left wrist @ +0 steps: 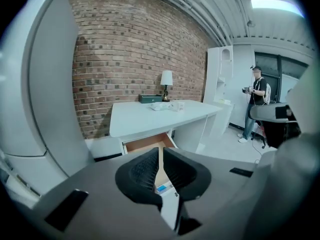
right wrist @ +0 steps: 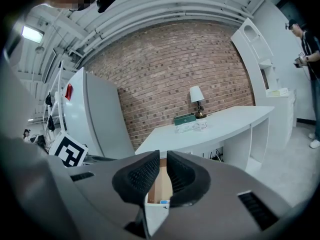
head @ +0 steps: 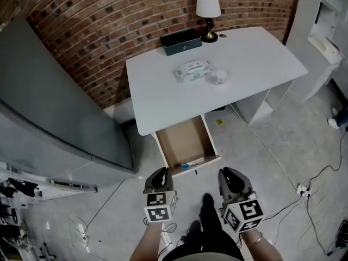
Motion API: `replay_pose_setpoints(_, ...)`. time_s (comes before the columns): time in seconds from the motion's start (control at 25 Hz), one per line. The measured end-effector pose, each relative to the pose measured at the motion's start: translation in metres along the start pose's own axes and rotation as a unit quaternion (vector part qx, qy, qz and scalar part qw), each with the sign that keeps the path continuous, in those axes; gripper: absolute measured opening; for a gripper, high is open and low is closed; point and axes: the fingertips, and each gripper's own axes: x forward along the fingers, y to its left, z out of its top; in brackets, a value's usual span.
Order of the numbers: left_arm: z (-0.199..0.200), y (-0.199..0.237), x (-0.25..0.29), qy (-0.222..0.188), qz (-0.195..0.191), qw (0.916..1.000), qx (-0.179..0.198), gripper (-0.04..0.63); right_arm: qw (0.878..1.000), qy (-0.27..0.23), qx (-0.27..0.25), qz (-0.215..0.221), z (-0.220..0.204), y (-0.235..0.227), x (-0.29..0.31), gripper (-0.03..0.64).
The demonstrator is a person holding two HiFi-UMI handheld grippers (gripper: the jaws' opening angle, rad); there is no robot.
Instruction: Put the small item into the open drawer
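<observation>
The wearer stands a little back from a white desk (head: 163, 99) set against a brick wall, with both tools held low in front of the body. The left gripper (head: 160, 174) and the right gripper (head: 231, 175) sit side by side, just short of the open drawer (head: 185, 137) that's pulled out from under the desk.

In the left gripper view, the left gripper (left wrist: 160, 153) has its jaws very narrow, with only a thin slit between the black pads and nothing in it. It's the same in the right gripper view. The right gripper (right wrist: 163, 158) has a slightly wider slit, but it's still narrow and also empty.

The small blue-and-white item (head: 193, 163) is lying inside the drawer, right up against the front panel. It also peeks through both slits, in the left gripper view (left wrist: 161, 188) and the right gripper view (right wrist: 163, 201).

On the desk there's a lamp (head: 208, 7) at the back edge with a dark green box (head: 181, 41) just beside it. Nearer the middle is a pack of wipes (head: 194, 70) with a little white cup (head: 221, 77) next to it. All of those are well apart from the grippers.

A big grey cabinet (head: 54, 107) stands to the left of the desk, and cables (head: 304, 192) trail over the concrete floor on the right. Another person (left wrist: 256, 101) is standing off in the background by a white unit.
</observation>
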Motion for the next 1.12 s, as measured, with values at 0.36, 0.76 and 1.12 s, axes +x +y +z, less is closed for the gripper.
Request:
replay_pose_setpoints(0.36, 0.012, 0.010, -0.066, -0.043, 0.007, 0.9990, -0.005, 0.024, 1.000, -0.001, -0.010, 0.002, -0.004, 0.027, -0.022, 0.023)
replay_pose_setpoints(0.76, 0.019, 0.018, -0.110, -0.073, 0.006, 0.9973, -0.005, 0.023, 1.000, 0.001, -0.024, -0.001, -0.004, 0.045, -0.041, -0.008)
replay_pose_setpoints(1.12, 0.017, 0.021, -0.126, -0.084, 0.010, 0.9964, -0.005, 0.023, 0.999, 0.004, -0.046, 0.015, -0.004, 0.059, -0.047, -0.007)
